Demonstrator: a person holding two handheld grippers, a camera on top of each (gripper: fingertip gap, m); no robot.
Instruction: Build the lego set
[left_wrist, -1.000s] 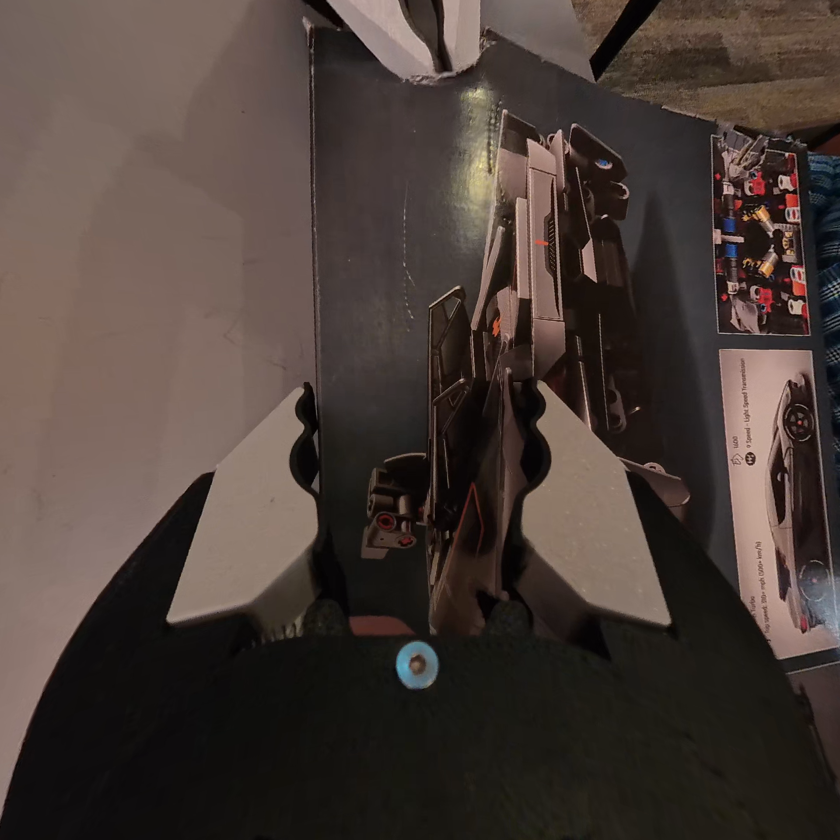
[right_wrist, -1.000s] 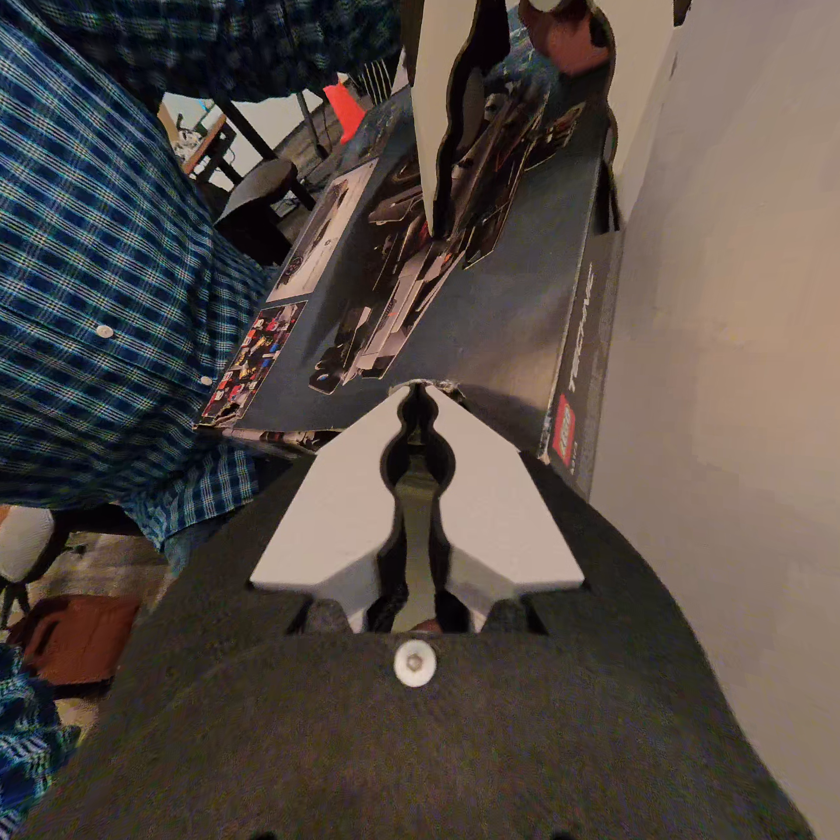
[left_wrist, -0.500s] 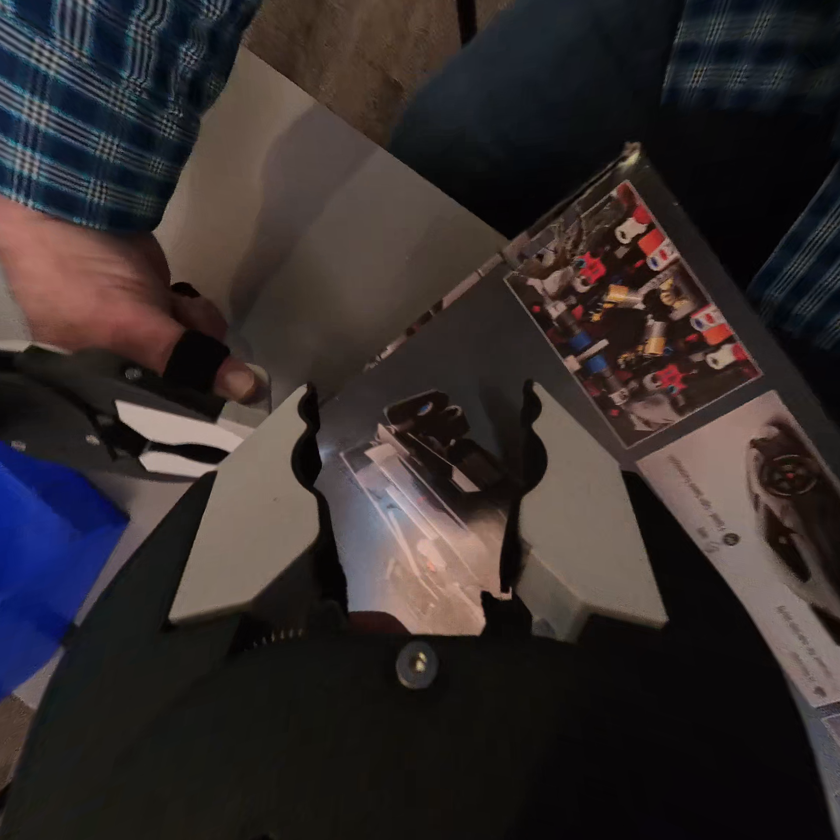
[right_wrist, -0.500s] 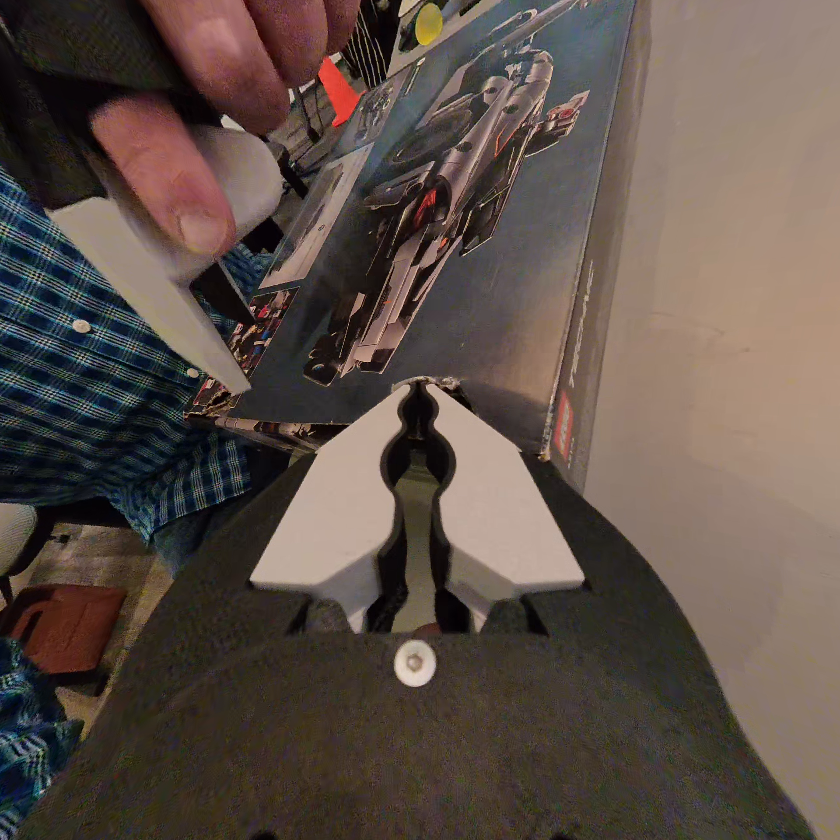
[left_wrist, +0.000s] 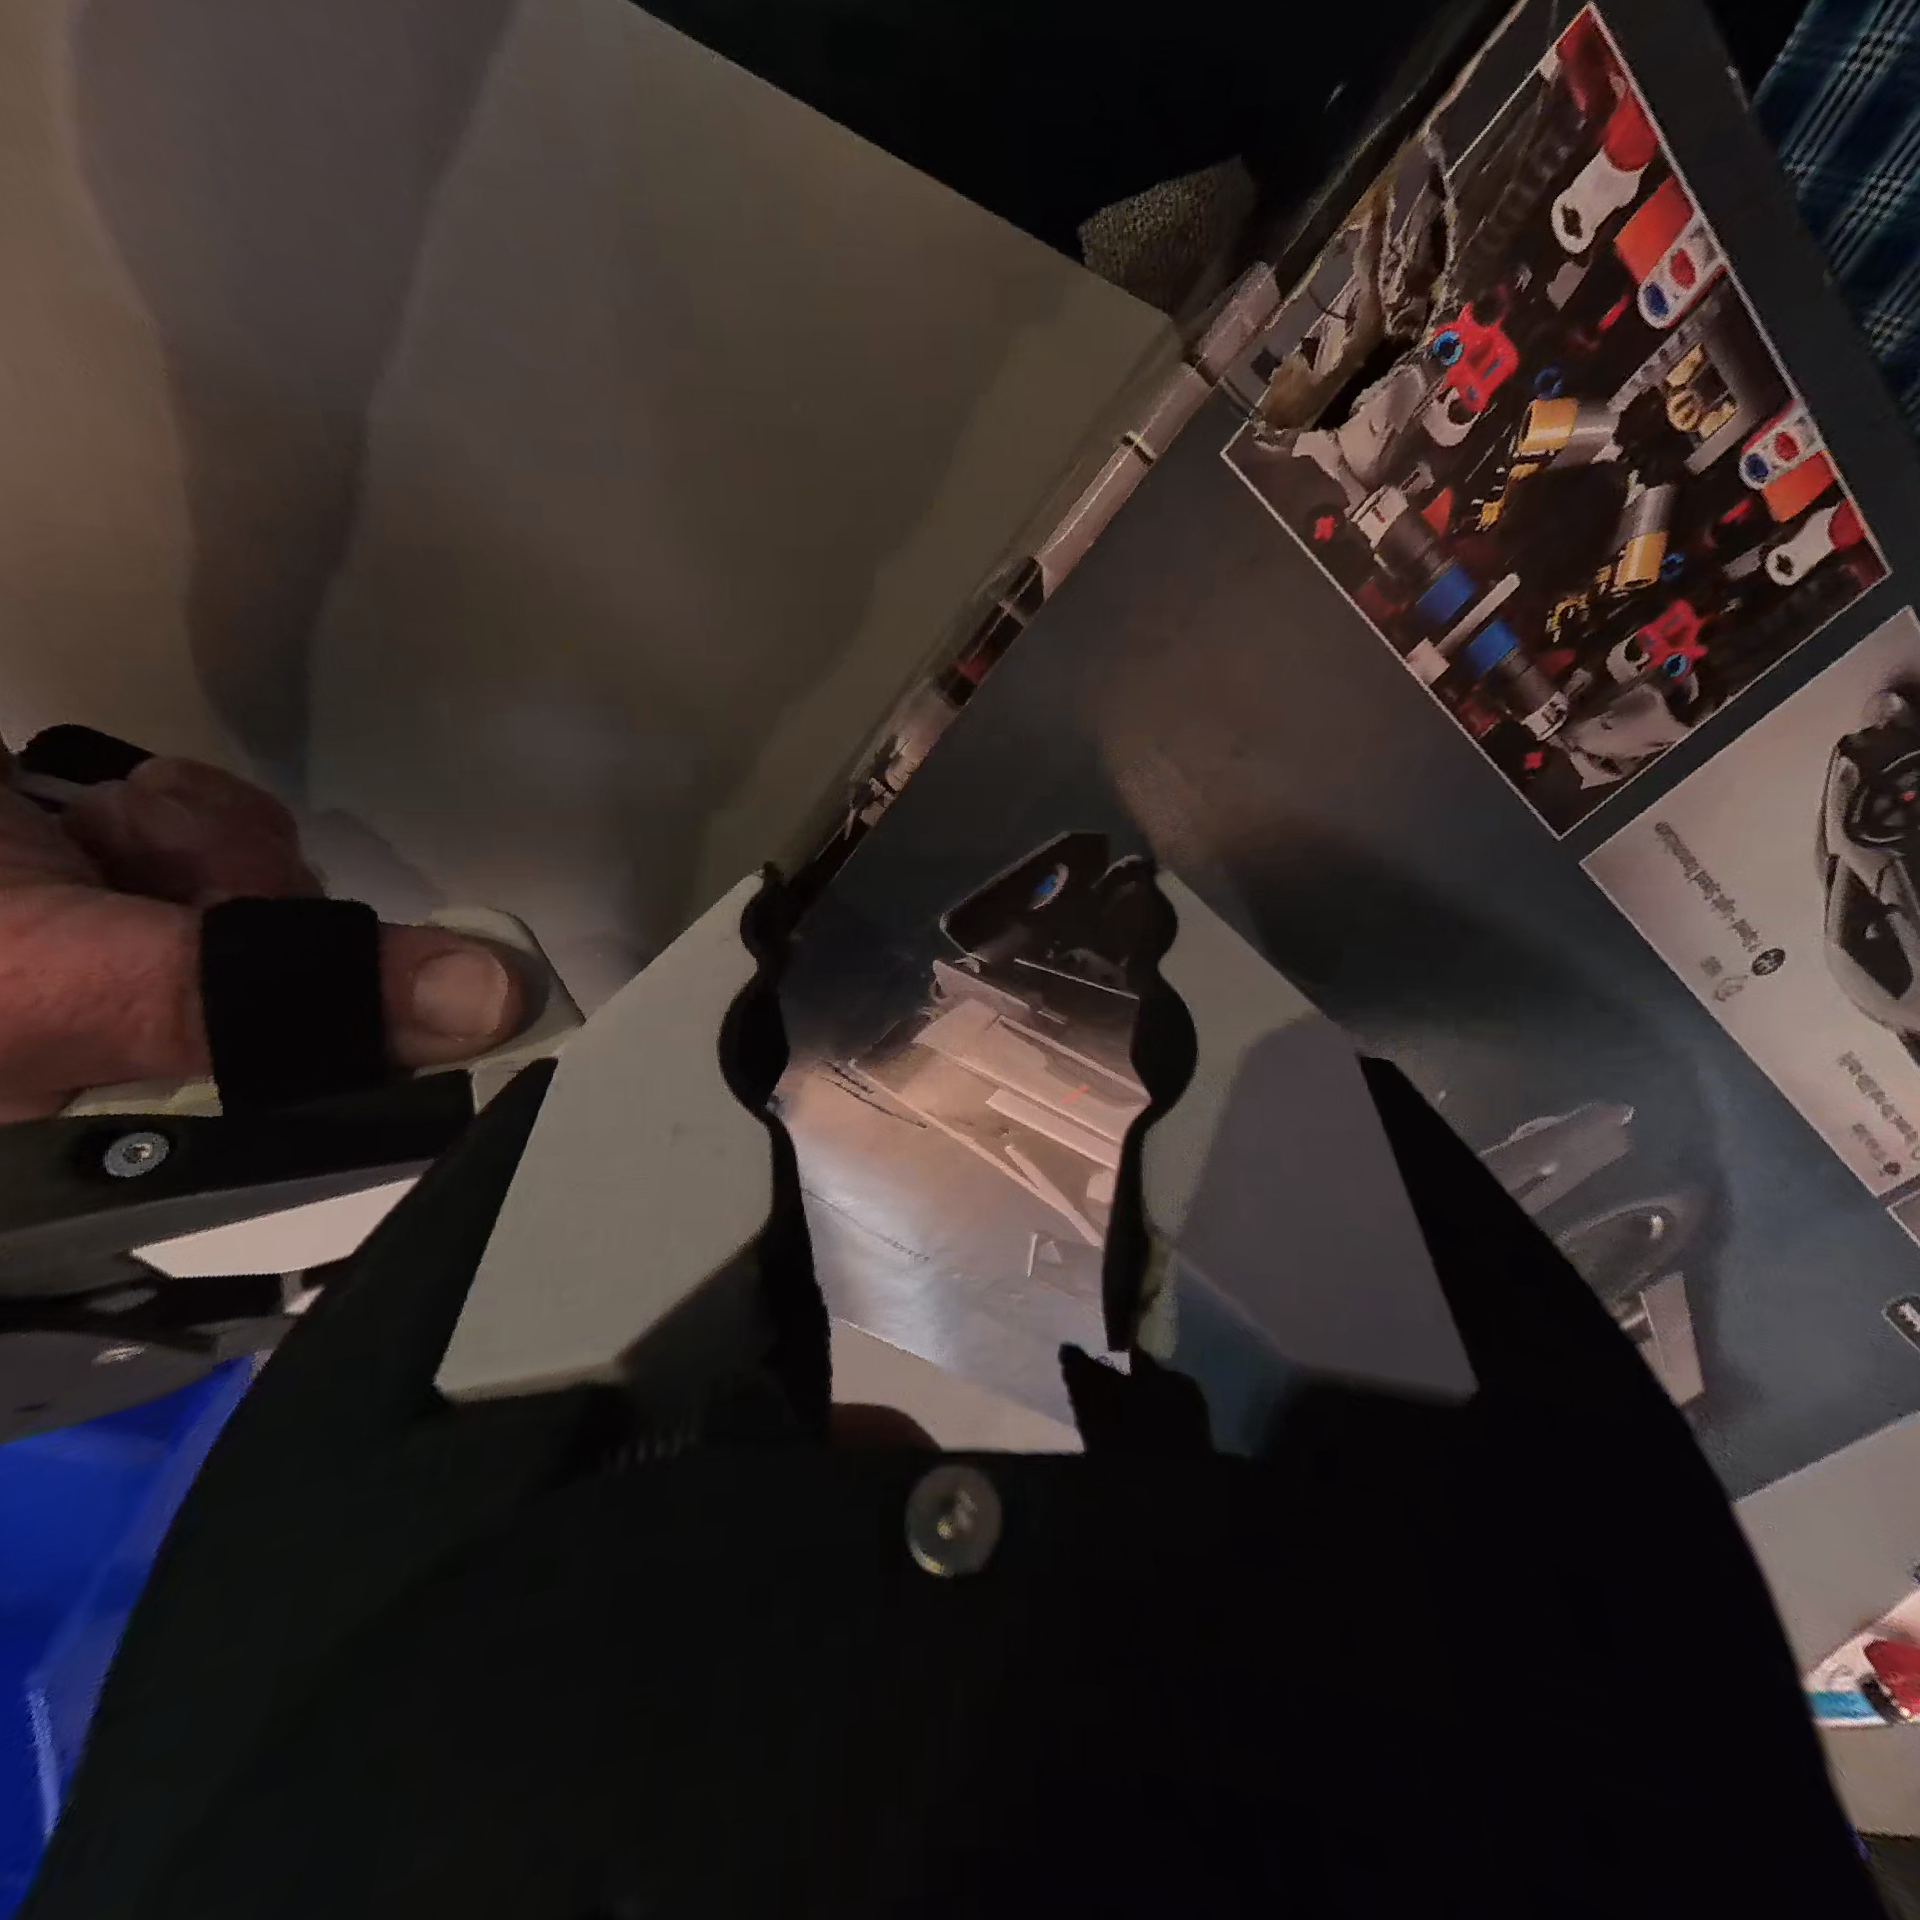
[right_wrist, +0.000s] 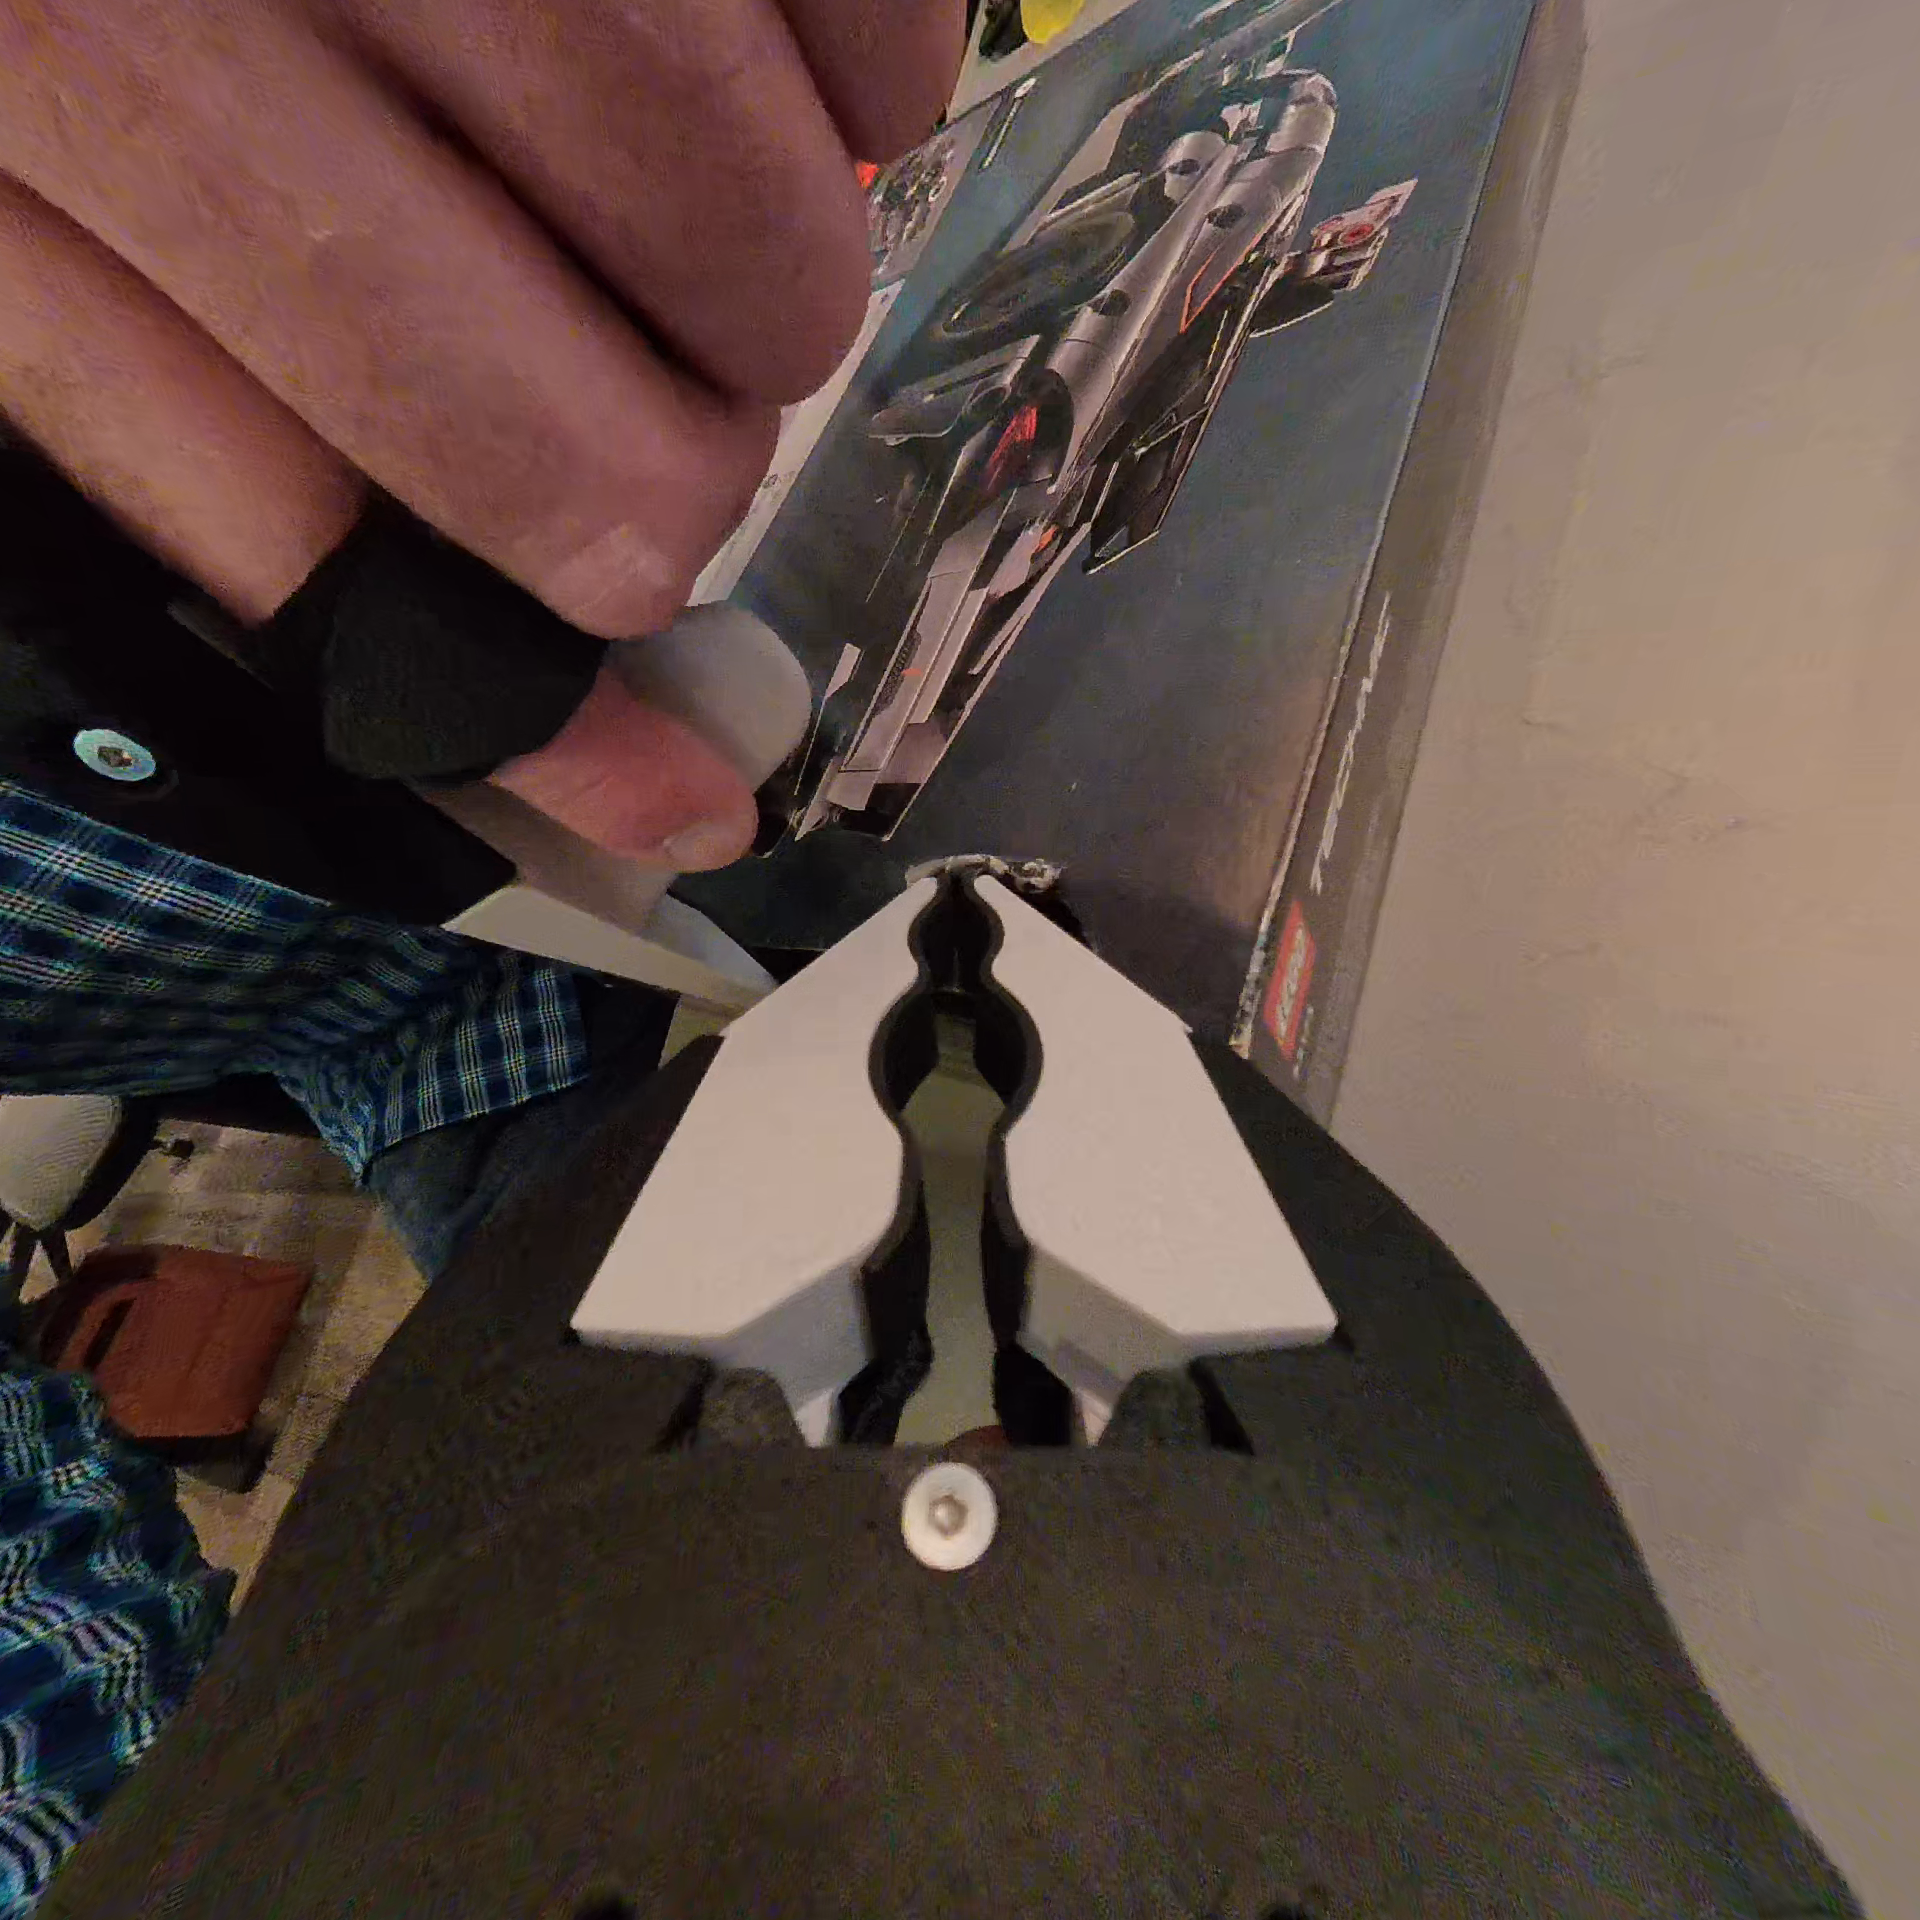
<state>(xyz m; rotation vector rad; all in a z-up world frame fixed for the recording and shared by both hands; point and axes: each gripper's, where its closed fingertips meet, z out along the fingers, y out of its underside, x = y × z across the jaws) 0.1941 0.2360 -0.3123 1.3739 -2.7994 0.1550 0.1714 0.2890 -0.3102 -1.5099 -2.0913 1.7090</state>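
Note:
The lego box (right_wrist: 1195, 644) is dark blue, with a grey car pictured on its top, and lies on a pale table (right_wrist: 1662, 935). My right gripper (right_wrist: 971, 883) is shut on the torn cardboard edge at the box's near end. My left gripper (left_wrist: 956, 935) is open and empty, hovering close over the box top (left_wrist: 1299, 790) near a box corner. The right gripper's black body (left_wrist: 208, 1195) and the hand holding it show at the left of the left wrist view. The hand (right_wrist: 416, 312) holding the left gripper fills the upper left of the right wrist view.
The table (left_wrist: 623, 416) runs beside the box, with its edge and the dark floor beyond. A person in a blue plaid shirt (right_wrist: 260, 997) sits close to the box. A brown object (right_wrist: 177, 1340) lies on the floor below.
My left gripper has swung from over the car picture toward the box end held by my right gripper, coming lower, with its jaws a little narrower. My right gripper has kept its hold.

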